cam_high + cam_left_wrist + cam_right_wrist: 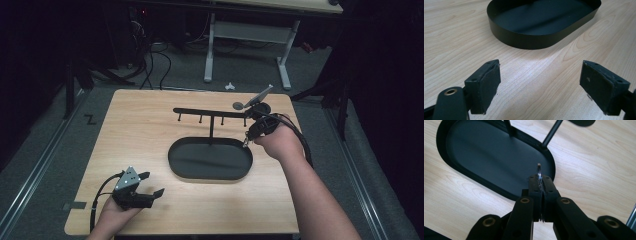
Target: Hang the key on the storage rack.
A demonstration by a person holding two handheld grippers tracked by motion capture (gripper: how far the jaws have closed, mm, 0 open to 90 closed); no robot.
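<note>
Ring (539, 170), thin and metal, sits edge-on between the pads of the right gripper (539, 178), jaws pressed together on it so that just its top arc sticks out past the tips. From the high view the right gripper (248, 139) hangs over the right end of the oval tray (175, 162), just below the right end of the hook bar (200, 111) on the black stand that rises from the tray's far rim. Small pegs hang under the bar; the nearest one to the ring is the rightmost peg (244, 122). Step in hand, as I read it: carrying the ring up to a peg to hang it. Next move calls for lifting a little, lining the ring's opening with the peg tip, sliding it on, then parting the jaws; the ring is thin and gripped edge-on, so it may twist. Left gripper (150, 186) rests idle near the table's (140, 125) front left corner, jaws wide apart, nothing between the pads (486, 85), facing the tray (534, 42).
</note>
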